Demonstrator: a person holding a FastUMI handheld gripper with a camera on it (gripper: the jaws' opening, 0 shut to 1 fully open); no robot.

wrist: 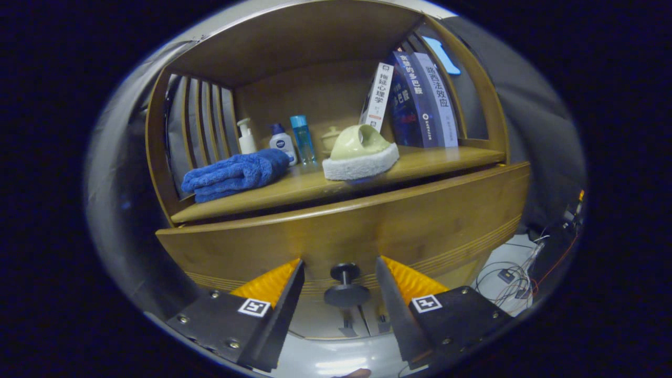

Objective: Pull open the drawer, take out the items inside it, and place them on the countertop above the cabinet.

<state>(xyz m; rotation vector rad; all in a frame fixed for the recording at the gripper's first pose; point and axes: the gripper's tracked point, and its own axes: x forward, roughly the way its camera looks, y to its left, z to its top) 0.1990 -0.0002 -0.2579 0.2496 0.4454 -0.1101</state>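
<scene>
**Entry: gripper at the drawer knob, pull not yet begun**

- Gripper [340, 278]: we find its fingers spread wide, one on each side of the drawer knob [345, 286], neither touching it.
- Drawer front [367, 226]: wooden, set just below the countertop; it appears closed or nearly so, and its contents are hidden from us.
- Countertop [451, 156], above the knob: folded blue towel [236, 173], a pale green brush with a white fleecy base [359, 152], a white pump bottle [246, 137], a small white bottle with a dark cap [282, 140], a clear blue bottle [303, 137], and leaning books [420, 97].

Handling note: we judge the step is best done by centring on the knob's stem, closing behind its disc, then pulling straight back and level, so the fingers do not slip off.

Writing: the book spines carry Chinese titles; we leave them untranscribed. The small bottle's round dark badge is too small to make out.
</scene>
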